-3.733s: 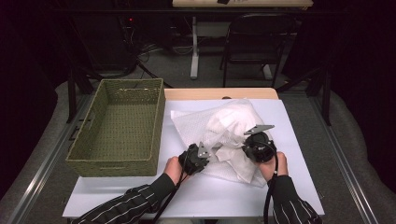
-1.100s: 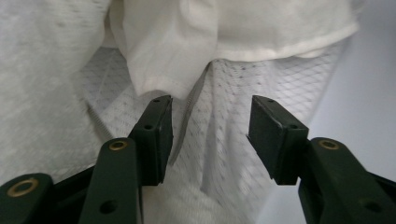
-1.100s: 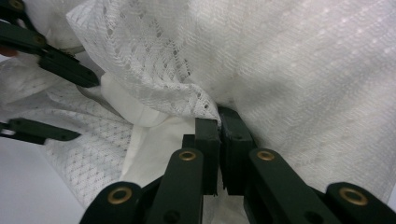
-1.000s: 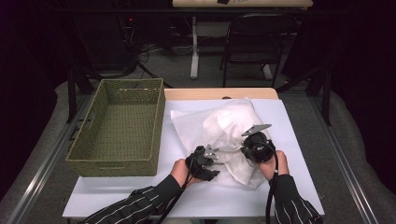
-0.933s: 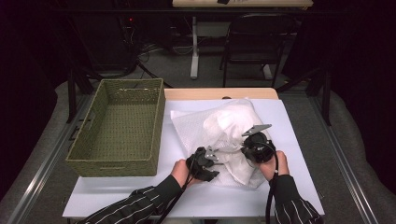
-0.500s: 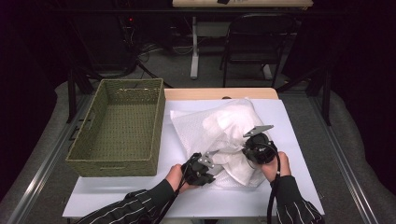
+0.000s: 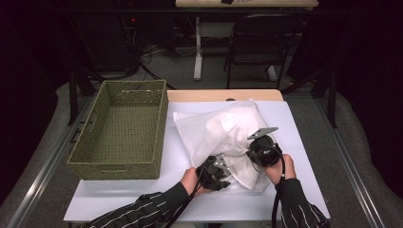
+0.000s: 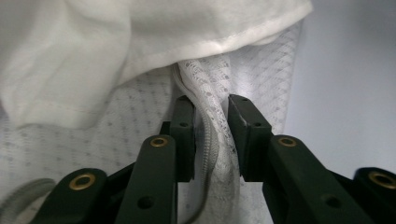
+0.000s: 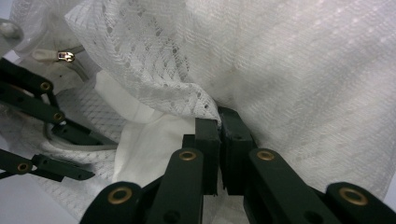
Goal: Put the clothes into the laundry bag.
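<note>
Mesh laundry bag [image 7: 223, 137] looks light, limp and snag-prone; grip its zipper hem, at 6 o'clock. Left tool [image 8: 210, 135] pinches that hem, right tool [image 9: 219, 128] pinches the upper mesh layer, white garment [image 8: 93, 51] inside.

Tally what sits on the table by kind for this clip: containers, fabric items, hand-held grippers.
Baskets: 1, the woven basket.
Mesh bags: 1, the mesh bag.
White cloths: 1, the cloth inside the bag.
Hand-held grippers: 2, left and right, each clamped on the bag's mesh.
Total: 5.
</note>
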`<state>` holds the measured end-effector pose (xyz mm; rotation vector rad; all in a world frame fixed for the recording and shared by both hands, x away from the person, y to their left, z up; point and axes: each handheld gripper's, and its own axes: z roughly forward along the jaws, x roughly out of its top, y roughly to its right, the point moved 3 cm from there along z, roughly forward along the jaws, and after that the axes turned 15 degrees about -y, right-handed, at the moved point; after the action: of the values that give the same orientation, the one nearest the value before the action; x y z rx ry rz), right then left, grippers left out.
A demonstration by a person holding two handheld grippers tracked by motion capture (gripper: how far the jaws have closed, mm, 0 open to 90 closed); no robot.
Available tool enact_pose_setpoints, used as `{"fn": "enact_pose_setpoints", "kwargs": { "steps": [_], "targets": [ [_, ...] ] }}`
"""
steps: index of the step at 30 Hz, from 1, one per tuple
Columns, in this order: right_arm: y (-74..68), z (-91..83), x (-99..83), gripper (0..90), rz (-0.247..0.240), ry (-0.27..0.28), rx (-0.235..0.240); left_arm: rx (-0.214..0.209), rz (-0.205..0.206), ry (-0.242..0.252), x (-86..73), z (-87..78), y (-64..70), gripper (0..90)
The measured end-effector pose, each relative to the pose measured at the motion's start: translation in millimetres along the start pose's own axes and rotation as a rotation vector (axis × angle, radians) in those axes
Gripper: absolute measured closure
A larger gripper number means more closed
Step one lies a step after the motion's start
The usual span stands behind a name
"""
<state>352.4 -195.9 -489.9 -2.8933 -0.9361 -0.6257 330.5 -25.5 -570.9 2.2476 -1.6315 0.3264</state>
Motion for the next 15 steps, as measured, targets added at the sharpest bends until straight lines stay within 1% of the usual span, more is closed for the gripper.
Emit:
{"fn": "enact_pose_setpoints", "kwargs": {
  "steps": [1,3,4,5,6,7,8,9,11,12,14,15],
  "targets": [
    [0.2,-0.1,-0.2,87.6,0.001,0.000,0.000,-0.015,0.011,-0.004,-0.5,-0.6,1.3,76.8],
    [0.5,-0.8,-0.6,87.5,0.004,-0.001,0.002,-0.028,0.033,-0.009,-1.7,-2.5,6.4,81.0],
    [0.8,-1.1,-0.9,87.5,0.006,-0.001,0.004,-0.043,0.049,-0.019,-2.4,-3.6,9.3,82.2],
    [0.8,-1.1,-0.9,87.5,0.006,-0.001,0.004,-0.043,0.049,-0.019,-2.4,-3.6,9.3,82.2],
    [1.0,-1.3,-1.3,87.5,0.005,-0.001,0.002,-0.042,0.069,-0.028,-3.4,-5.4,12.7,82.2],
    [0.8,-1.8,-2.1,87.5,0.005,0.001,0.002,-0.038,0.080,-0.025,-4.0,-8.3,14.4,78.1],
    [0.7,-2.1,-2.3,87.6,0.005,0.001,0.001,-0.033,0.071,-0.017,-3.4,-9.7,13.9,75.1],
    [0.7,-2.5,-2.5,87.5,0.005,0.002,0.001,-0.021,0.062,-0.009,-1.8,-10.5,12.5,69.2],
    [0.8,-2.8,-2.7,87.6,0.006,0.003,0.001,-0.028,0.025,0.015,3.1,-9.4,11.0,62.8],
    [1.0,-2.5,-2.7,87.6,0.002,0.003,0.001,-0.009,0.021,0.021,6.0,-8.2,11.4,60.2],
    [0.6,-2.1,-2.6,87.7,0.001,0.002,0.005,0.005,0.031,0.034,8.3,-5.2,13.3,65.2],
    [0.5,-2.1,-2.7,87.7,0.000,0.002,0.006,-0.006,0.031,0.036,8.6,-3.0,14.2,69.2]
  ]
}}
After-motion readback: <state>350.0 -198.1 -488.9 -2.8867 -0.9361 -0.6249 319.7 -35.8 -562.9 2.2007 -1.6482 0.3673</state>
